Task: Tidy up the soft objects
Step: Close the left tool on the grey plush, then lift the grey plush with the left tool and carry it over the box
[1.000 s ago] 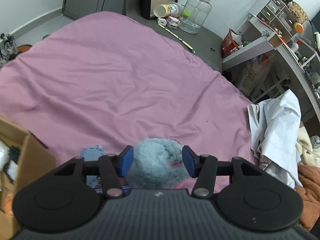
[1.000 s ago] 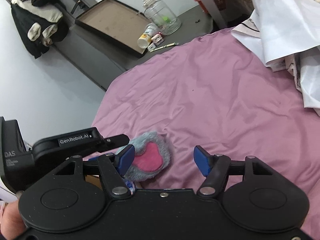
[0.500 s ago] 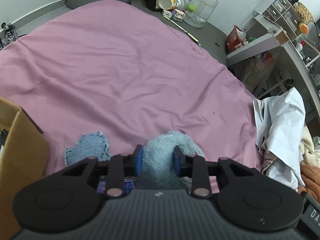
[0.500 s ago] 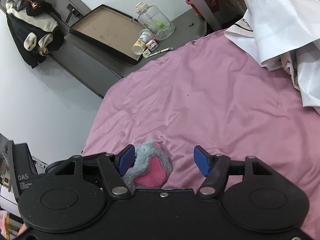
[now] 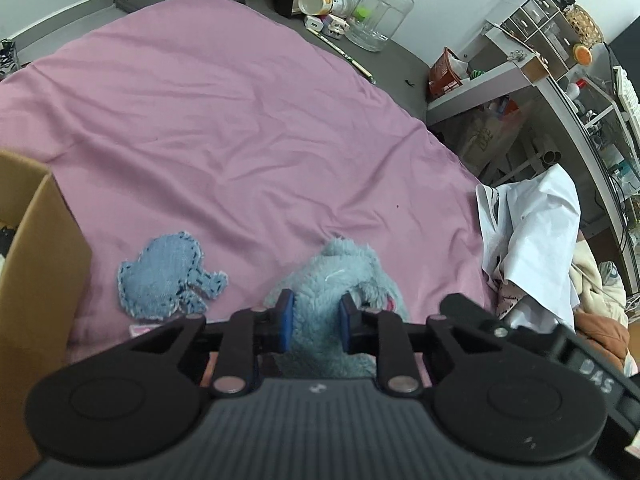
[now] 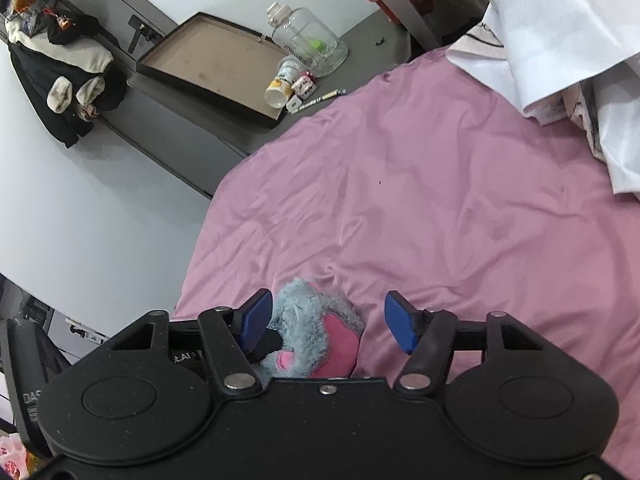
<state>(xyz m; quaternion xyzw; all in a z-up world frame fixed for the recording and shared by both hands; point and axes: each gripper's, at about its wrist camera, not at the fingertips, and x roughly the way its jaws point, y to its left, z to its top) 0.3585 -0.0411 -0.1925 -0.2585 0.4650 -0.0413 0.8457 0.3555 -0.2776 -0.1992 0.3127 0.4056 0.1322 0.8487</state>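
My left gripper (image 5: 315,320) is closed on the grey plush toy (image 5: 340,276); both blue pads (image 5: 285,320) press into its fleece, one on each side, and the fabric bulges between and above them. The toy's body runs back under the gripper housing, so I cannot tell whether it is resting on the bed or lifted clear of it.

My right gripper (image 6: 328,324) stands wide apart and holds nothing. In the right wrist view the same plush toy (image 6: 316,328) lies between its pads, nearer the left pad (image 6: 256,320), with a pink patch (image 6: 338,346) facing up. Whether that pad touches the fur cannot be determined. The body of the right gripper shows at the lower right edge of the left wrist view, just beside my left gripper.

Both grippers are over the pink bedsheet (image 5: 240,120), which is creased. To the left of the plush toy, apart from it, a flat blue denim patch toy (image 5: 168,276) with dark stitching lies on the sheet. Further left stands a cardboard box (image 5: 36,264), its wall against the bed's edge of view.

To the right, a heap of white cloth (image 5: 532,224) rests on the sheet's edge. Beyond the bed, a clear plastic jar (image 5: 380,12) and a tipped cup (image 5: 320,0) sit on a grey surface.
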